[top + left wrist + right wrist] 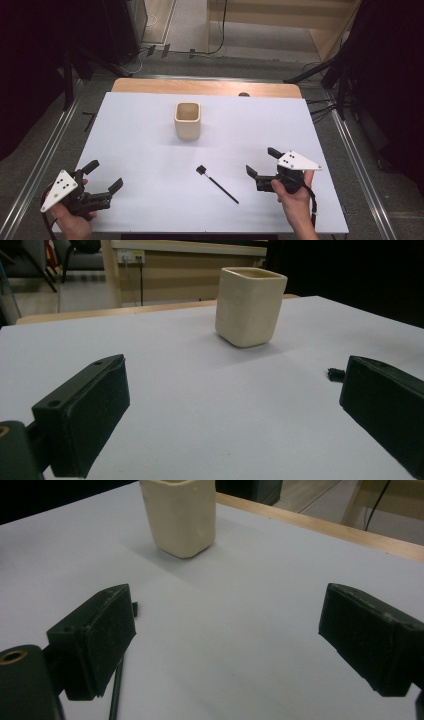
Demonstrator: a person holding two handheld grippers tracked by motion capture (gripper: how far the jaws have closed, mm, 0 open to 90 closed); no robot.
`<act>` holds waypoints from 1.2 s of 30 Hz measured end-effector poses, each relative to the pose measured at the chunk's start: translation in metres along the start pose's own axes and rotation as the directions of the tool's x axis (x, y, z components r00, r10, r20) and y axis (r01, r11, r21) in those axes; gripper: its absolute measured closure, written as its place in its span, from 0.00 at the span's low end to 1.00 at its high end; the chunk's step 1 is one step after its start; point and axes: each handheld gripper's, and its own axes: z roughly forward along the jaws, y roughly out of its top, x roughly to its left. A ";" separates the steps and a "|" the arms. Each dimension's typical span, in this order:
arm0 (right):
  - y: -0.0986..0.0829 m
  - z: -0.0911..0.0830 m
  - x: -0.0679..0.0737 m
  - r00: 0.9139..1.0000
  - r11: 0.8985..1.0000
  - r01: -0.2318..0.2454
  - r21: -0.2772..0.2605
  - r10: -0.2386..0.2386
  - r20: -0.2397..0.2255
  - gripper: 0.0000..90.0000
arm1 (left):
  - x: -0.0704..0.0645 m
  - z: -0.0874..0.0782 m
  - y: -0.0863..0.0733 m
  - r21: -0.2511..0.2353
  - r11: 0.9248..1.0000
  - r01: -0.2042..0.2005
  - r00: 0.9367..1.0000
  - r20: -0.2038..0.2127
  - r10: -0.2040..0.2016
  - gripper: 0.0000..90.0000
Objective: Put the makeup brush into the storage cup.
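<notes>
Cup [178,515] rim: cut off by the top edge in the right gripper view.
Black stick [117,690]: mostly hidden behind the jaw at 8 o'clock.
Stick head [335,373]: half hidden behind the jaw at 3 o'clock, too small to identify.

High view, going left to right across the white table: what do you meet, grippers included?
left gripper with open jaws → beige cup, farther back → black brush lying flat → right gripper with open jaws.
</notes>
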 end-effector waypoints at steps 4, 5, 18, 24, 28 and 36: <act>0.006 0.007 0.007 1.000 1.000 0.020 0.008 -0.020 -0.019 0.12 | 0.000 0.000 0.000 0.001 1.000 -0.001 1.000 -0.002 0.001 0.00; 0.006 0.007 0.007 1.000 1.000 0.020 0.008 -0.020 -0.019 0.12 | 0.000 0.000 0.000 0.001 1.000 -0.001 1.000 -0.002 0.001 0.00; 0.018 0.025 0.022 0.996 0.998 0.037 0.050 -0.033 -0.085 0.19 | 0.000 -0.001 0.001 0.006 1.000 -0.009 1.000 -0.006 0.009 0.00; 0.023 0.034 0.033 0.993 0.995 0.059 0.078 -0.051 -0.105 0.27 | 0.001 -0.002 0.001 0.004 1.000 -0.009 1.000 -0.008 0.009 0.00; 0.024 0.042 0.037 0.993 0.992 0.064 0.111 -0.052 -0.103 0.36 | 0.001 -0.002 0.001 0.004 1.000 -0.011 1.000 -0.008 0.011 0.00; 0.025 0.055 0.047 0.988 0.979 0.104 0.175 -0.082 -0.128 0.41 | 0.001 -0.002 0.001 0.004 1.000 -0.010 1.000 -0.009 0.010 0.00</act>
